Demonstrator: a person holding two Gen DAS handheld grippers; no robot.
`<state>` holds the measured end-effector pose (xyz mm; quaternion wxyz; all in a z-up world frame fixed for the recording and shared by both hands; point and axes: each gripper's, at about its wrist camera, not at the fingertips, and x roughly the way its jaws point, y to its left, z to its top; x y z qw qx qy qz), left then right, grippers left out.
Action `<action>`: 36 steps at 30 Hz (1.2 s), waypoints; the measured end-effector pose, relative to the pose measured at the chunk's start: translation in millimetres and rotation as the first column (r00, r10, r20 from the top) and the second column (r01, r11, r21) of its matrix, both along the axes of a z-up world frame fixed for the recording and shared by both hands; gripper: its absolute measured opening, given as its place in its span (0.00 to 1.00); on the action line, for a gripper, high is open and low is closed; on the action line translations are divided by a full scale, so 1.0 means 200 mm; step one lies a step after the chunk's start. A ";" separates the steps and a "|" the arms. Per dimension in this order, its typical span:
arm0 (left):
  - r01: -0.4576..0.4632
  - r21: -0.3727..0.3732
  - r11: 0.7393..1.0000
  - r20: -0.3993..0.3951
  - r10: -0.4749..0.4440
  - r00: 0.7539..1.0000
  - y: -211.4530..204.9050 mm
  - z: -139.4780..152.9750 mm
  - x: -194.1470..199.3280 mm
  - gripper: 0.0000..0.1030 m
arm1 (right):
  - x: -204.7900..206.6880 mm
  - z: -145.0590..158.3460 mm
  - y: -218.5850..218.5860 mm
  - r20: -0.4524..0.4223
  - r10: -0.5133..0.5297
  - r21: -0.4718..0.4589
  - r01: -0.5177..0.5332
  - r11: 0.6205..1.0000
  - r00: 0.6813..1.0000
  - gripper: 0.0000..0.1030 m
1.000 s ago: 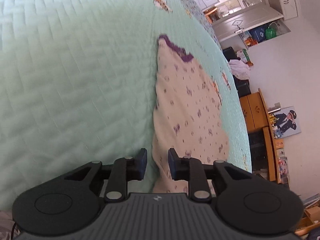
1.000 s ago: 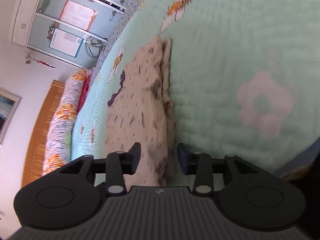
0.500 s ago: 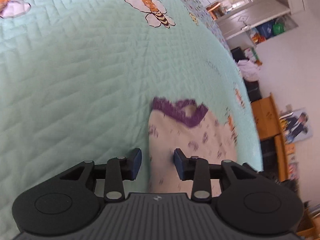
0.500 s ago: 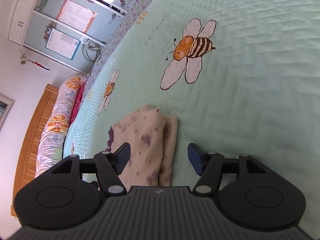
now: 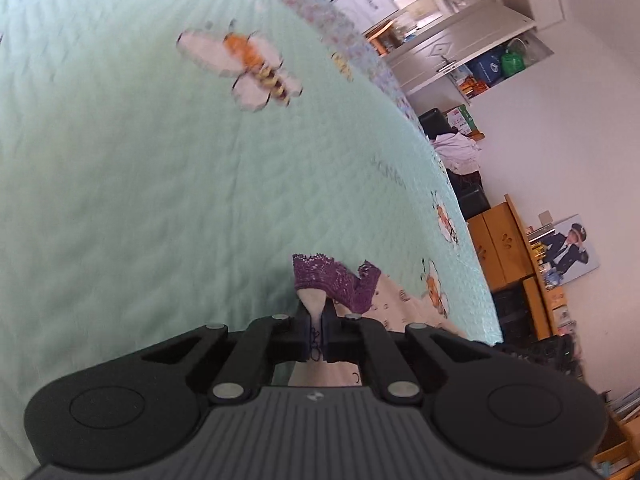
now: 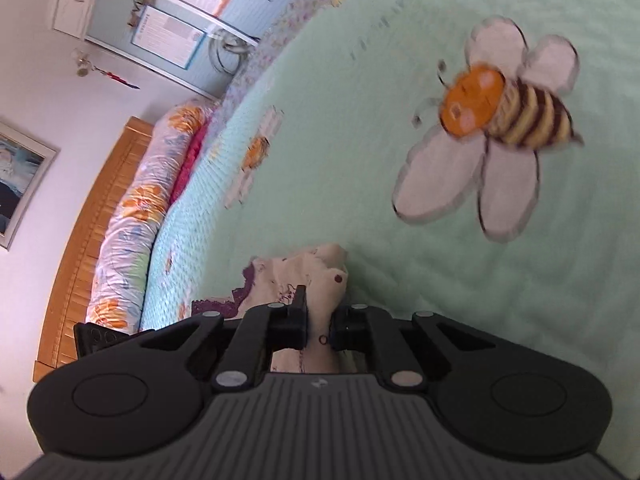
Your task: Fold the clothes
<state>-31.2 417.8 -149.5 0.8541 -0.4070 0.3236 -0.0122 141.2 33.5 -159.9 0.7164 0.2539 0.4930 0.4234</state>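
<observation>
Both grippers clamped on the far end of the cream, purple-speckled cloth garment [image 5: 404,300], which lies on the mint-green quilted bedspread [image 5: 120,200].

The left gripper [image 5: 316,334] has just closed its jaws; a pinch of cream fabric sits between them, with the purple lace trim [image 5: 340,282] just ahead of the tips. So it holds the neckline corner.

The right gripper [image 6: 318,328] has also just closed, on a bunched cream corner [image 6: 320,280] that pokes up ahead of it.

Two corners of one edge held at once, probably so the end can be lifted and carried back over the rest for a fold. A bee appliqué [image 6: 492,120] lies well ahead of the right gripper. Fold itself not yet made, judging by the cloth trailing under both grippers.
</observation>
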 end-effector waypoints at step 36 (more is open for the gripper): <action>-0.034 0.128 0.991 -0.004 0.035 0.999 -0.07 0.02 -0.17 0.48 | -0.14 0.22 0.24 0.202 0.021 -0.054 -0.011 0.998 0.979 0.34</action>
